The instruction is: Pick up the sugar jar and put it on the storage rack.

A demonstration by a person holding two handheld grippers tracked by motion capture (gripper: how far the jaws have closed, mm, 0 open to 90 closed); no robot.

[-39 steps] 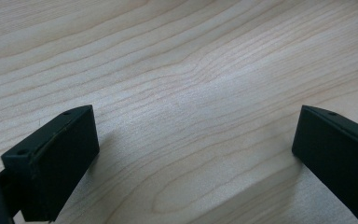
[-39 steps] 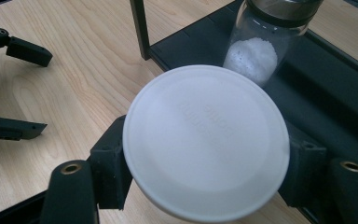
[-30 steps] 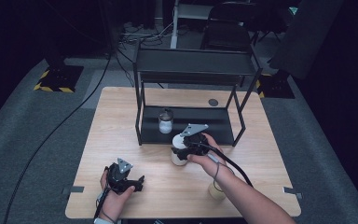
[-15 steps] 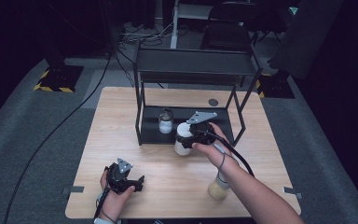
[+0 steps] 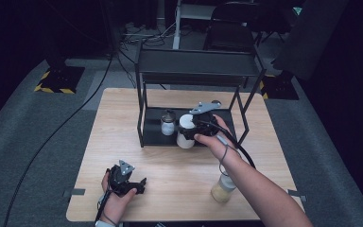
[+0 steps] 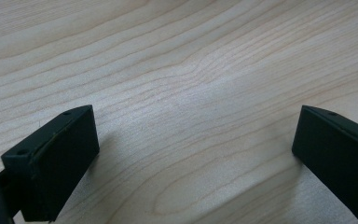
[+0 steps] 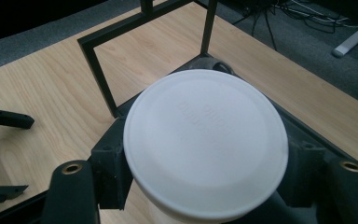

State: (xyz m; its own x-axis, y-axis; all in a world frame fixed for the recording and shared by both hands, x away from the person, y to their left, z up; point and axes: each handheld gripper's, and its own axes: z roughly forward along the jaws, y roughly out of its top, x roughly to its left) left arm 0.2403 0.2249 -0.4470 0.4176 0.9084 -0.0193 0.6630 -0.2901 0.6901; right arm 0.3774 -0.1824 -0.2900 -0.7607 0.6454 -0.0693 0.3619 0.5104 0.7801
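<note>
A white-lidded jar hangs at the front edge of the black rack's lower shelf, with my right gripper shut on it from the right. In the right gripper view the round white lid sits between the two jaws of the right gripper, which press on the jar's sides. A small dark-lidded jar stands on that shelf just left of it. My left gripper rests low near the table's front left. Its jaws stand wide apart over bare wood in the left gripper view.
The two-tier black rack stands at the middle back of the wooden table. A jar with pale yellow contents stands near the front right, beside the right forearm. Cables trail from both grippers. Dark carpet surrounds the table.
My right gripper has carried the white-lidded jar up and away from the person, to the rack's lower shelf beside the small jar. The left gripper has stayed put.
</note>
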